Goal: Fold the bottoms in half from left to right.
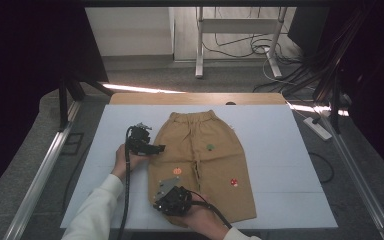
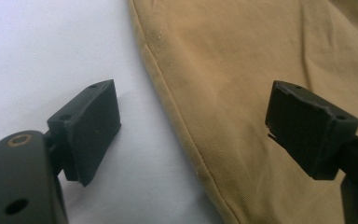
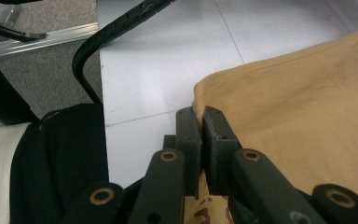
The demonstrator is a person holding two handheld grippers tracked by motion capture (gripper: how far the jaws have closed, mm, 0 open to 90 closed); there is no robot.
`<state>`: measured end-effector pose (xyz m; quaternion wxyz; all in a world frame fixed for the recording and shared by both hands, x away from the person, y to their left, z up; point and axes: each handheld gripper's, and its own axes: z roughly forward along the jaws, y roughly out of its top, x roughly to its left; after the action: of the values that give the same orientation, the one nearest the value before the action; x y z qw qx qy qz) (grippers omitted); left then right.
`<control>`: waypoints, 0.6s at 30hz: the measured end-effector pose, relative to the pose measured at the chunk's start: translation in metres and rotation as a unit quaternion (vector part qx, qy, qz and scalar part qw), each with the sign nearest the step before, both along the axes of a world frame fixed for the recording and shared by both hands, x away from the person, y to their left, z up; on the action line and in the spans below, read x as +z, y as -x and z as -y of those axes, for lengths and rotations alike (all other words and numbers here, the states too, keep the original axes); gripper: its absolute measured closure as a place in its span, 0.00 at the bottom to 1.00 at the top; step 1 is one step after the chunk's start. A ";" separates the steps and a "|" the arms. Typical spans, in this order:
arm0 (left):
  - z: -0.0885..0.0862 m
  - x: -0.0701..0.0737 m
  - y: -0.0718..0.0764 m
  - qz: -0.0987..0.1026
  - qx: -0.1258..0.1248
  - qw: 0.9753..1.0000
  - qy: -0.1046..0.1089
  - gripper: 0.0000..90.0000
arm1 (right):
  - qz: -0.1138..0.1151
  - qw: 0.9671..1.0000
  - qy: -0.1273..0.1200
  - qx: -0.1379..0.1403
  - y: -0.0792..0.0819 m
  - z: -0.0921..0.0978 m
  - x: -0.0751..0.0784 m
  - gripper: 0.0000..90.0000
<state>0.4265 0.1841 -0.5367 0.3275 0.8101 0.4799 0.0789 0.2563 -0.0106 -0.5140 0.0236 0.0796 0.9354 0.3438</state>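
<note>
- grey carpet and tangled cables lie beyond the far edge of the white table (image 1: 280, 130), where a pale desk frame stands; both sides of the high view fall into darkness.
- tan shorts (image 1: 215, 160) lie flat near the middle of the table, waistband toward the far edge, hems toward the near edge.
- small patches on the shorts, one green, one orange, one red and white, are too small to make out.
- the left gripper (image 1: 156, 148) sits at the shorts' left side seam; in its own view (image 2: 193, 130) the jaws stand wide apart, one over bare table and one over fabric, straddling the seam.
- the right gripper (image 1: 161, 199) is at the near left hem corner; in its own view (image 3: 201, 140) the jaws are pressed together, pinching the corner of the cloth.
- the right hand (image 1: 202, 217) is cut off by the bottom edge of the high view.
- bare table lies open right of the shorts and along the left edge.
</note>
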 end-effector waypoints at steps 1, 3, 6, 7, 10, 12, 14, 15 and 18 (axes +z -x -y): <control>0.000 0.000 0.000 0.000 -0.001 1.000 0.000 0.20 | 0.000 1.000 0.000 0.000 0.000 0.000 0.000 0.95; 0.001 0.000 0.002 0.003 -0.004 1.000 -0.001 0.23 | 0.000 1.000 0.000 0.000 0.000 0.000 0.000 0.95; 0.005 0.000 0.005 0.009 -0.009 1.000 -0.008 0.29 | 0.000 1.000 0.000 0.000 0.000 0.000 0.000 0.95; 0.007 0.001 0.006 0.008 -0.016 1.000 -0.009 0.33 | -0.002 1.000 0.000 -0.001 0.000 0.000 0.000 0.95; 0.011 0.002 0.008 0.007 -0.032 0.999 -0.012 0.46 | -0.001 1.000 -0.003 0.000 0.000 -0.001 -0.001 0.95; 0.011 0.003 0.009 0.009 -0.031 0.999 -0.014 0.60 | -0.001 1.000 -0.004 0.000 0.000 0.000 -0.001 0.95; 0.007 0.001 0.008 0.003 -0.035 0.999 0.005 0.76 | -0.003 1.000 -0.005 0.000 0.000 0.000 0.000 0.95; 0.007 0.001 0.008 0.002 -0.033 0.999 0.011 0.81 | -0.003 1.000 -0.001 0.000 0.000 0.000 0.000 0.95; 0.006 0.000 0.007 -0.003 -0.043 0.999 0.022 0.91 | -0.005 1.000 -0.004 0.000 0.000 0.000 -0.001 0.95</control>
<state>0.4194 0.1778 -0.5368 0.3470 0.8228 0.4471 0.0518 0.2563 -0.0105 -0.5145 0.0188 0.0812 0.9341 0.3471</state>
